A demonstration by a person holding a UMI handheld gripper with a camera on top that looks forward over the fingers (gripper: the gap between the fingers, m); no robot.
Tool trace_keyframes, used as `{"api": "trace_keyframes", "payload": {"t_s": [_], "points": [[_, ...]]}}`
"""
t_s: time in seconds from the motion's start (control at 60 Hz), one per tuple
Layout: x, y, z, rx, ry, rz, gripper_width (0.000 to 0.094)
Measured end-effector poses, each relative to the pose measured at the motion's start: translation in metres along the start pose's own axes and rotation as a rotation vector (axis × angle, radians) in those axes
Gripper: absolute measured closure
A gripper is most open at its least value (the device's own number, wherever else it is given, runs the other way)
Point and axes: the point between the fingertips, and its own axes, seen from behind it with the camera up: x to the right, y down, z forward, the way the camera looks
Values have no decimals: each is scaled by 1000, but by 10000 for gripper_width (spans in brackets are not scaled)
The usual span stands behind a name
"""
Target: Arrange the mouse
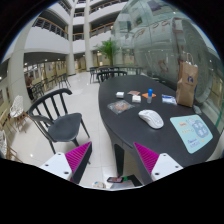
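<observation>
A white mouse (151, 119) lies on the dark round table (125, 112), near its middle, to the right of and beyond my fingers. A light blue mouse mat (191, 132) lies on the table just right of the mouse. My gripper (113, 160) is open and empty, held above the floor in front of the table's near edge. The pink pads (75, 159) stand wide apart with floor between them.
A black chair (55, 117) stands left of the table. Small items (137, 97) and a brown paper bag (187, 84) sit on the table's far side. More tables and chairs stand in the atrium beyond. A small dark object (117, 180) lies on the floor between the fingers.
</observation>
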Motion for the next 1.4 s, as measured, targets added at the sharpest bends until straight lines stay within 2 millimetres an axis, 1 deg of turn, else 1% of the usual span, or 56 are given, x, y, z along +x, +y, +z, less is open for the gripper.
{"api": "trace_keyframes", "payload": {"t_s": [0.083, 0.1, 0.117, 0.2, 0.217, 0.233, 0.317, 0.333, 0.417, 0.467, 0.483, 0.5, 0.6, 0.667, 0.717, 0.85, 0.917, 0.95, 0.967, 1.0, 1.05, 1.1, 1.15, 1.183, 1.25, 1.283, 1.3, 1.367, 1.4], "points": [[20, -2, 6, 1, 39, -19, 84], [31, -3, 6, 1, 45, -16, 83], [36, -14, 5, -1, 51, -12, 84], [62, -21, 18, -15, 67, -9, 88], [62, -9, 22, -12, 77, -10, 89], [73, -17, 27, -21, 78, -11, 89], [102, -22, 45, -28, 106, -17, 91], [112, -24, 53, -27, 107, -16, 91], [137, -25, 76, -55, 111, -18, 85], [156, -29, 88, -65, 132, -14, 84], [157, -29, 87, -63, 141, -13, 79], [167, -33, 96, -64, 137, -12, 78], [180, -42, 119, -73, 102, 5, 79], [184, -52, 131, -62, 85, 9, 77], [191, -61, 141, -60, 75, -6, 80], [205, -74, 163, -81, 75, -21, 87], [213, -75, 173, -97, 86, -8, 99], [215, -75, 179, -107, 89, 2, 129], [218, -79, 181, -96, 96, -4, 160], [221, -80, 186, -96, 111, -17, 264], [220, -83, 193, -92, 116, -26, 415], [219, -83, 194, -102, 115, -16, 440], [219, -83, 194, -109, 114, 13, 484], [219, -82, 194, -115, 111, 16, 529], [218, -82, 184, -142, 81, -7, 538], [224, -83, 172, -147, 90, -21, 540], [232, -86, 165, -140, 104, -30, 539], [261, -99, 124, -95, 169, -48, 538], [275, -102, 103, -75, 187, -41, 539]]}}
